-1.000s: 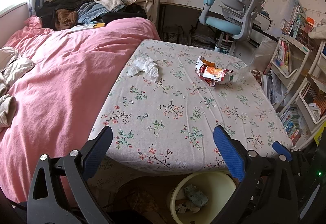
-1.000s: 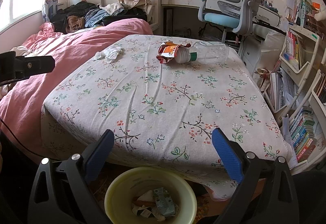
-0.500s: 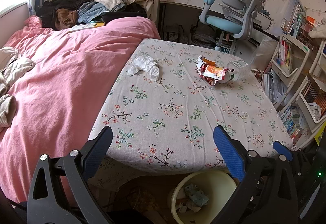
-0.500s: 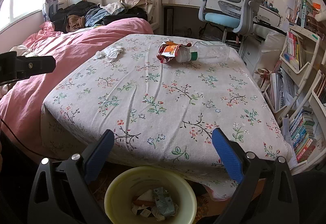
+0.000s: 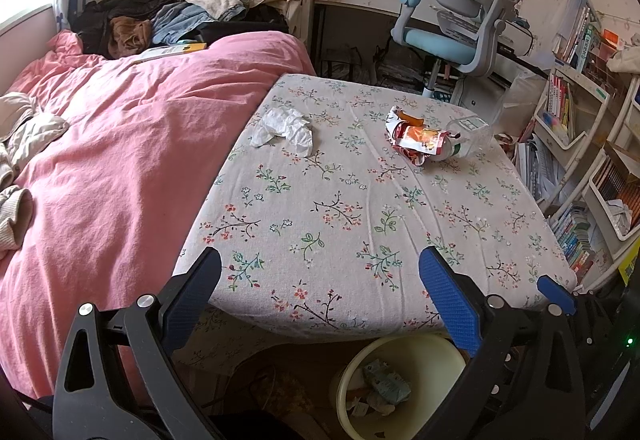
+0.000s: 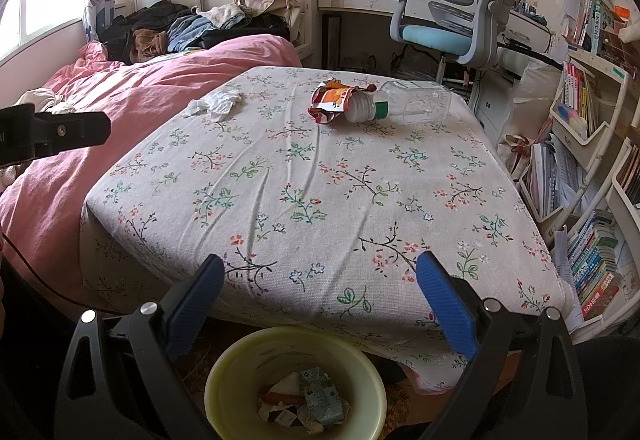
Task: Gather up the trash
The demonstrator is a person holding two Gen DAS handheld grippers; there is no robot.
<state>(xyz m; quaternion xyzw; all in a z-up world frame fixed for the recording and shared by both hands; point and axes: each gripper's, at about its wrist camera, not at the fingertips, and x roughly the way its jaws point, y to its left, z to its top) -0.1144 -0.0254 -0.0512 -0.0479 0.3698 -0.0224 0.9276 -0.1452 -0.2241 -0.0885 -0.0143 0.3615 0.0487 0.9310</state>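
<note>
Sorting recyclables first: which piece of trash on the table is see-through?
The plastic bottle, lying on its side at the far right. The crumpled tissue is opaque white and the snack wrapper printed red-orange.

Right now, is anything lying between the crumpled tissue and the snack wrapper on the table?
No. Between the crumpled tissue and the snack wrapper there is only bare floral tablecloth, shown in both wrist views.
</note>
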